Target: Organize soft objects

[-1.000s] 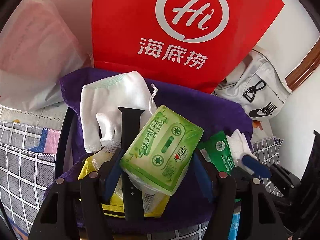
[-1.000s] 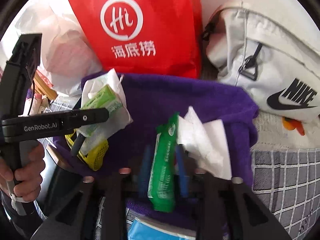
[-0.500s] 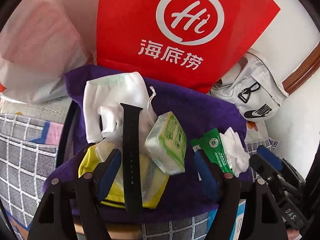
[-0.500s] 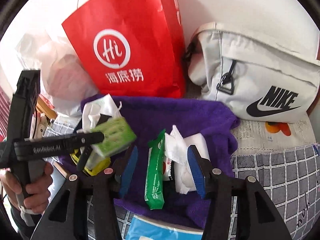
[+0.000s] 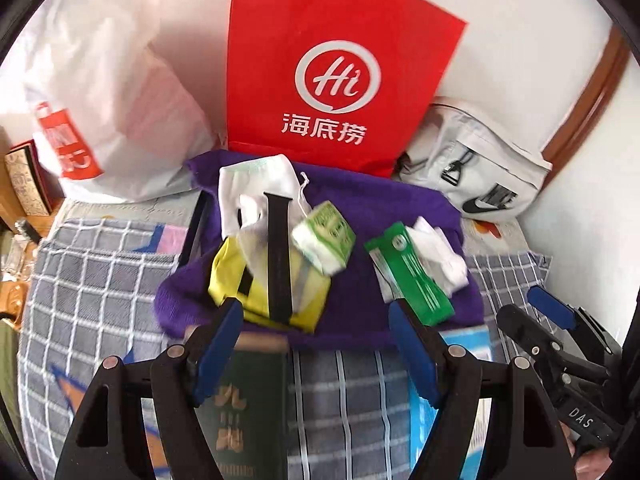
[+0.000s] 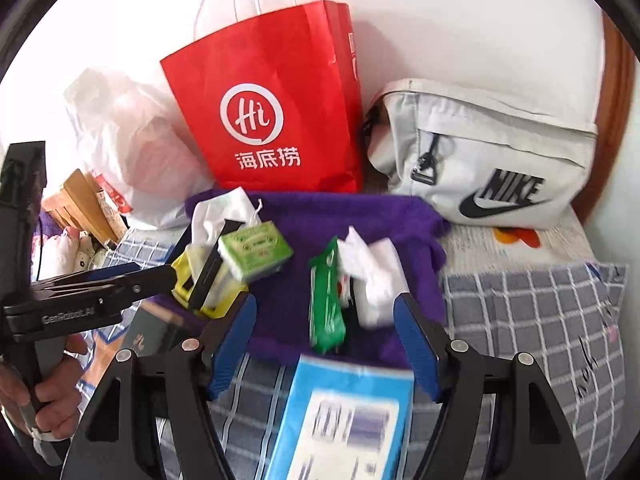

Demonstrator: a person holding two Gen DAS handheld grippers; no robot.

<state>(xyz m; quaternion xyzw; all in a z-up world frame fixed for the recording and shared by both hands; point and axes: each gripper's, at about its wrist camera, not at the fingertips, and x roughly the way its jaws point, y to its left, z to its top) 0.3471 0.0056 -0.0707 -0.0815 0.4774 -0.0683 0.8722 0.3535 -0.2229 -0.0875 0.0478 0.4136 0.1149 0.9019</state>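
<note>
Your left gripper [image 5: 316, 354] and right gripper [image 6: 326, 344], both spread wide and empty, face one purple towel [image 5: 360, 200] carrying one light-green tissue pack [image 5: 325, 237], one dark-green wipe packet [image 5: 412, 276], one white pouch [image 5: 256, 188], one yellow item [image 5: 232, 276], one black strap [image 5: 278, 256].

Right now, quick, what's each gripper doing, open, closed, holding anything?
Left gripper: open, holding nothing.
Right gripper: open, holding nothing.
</note>
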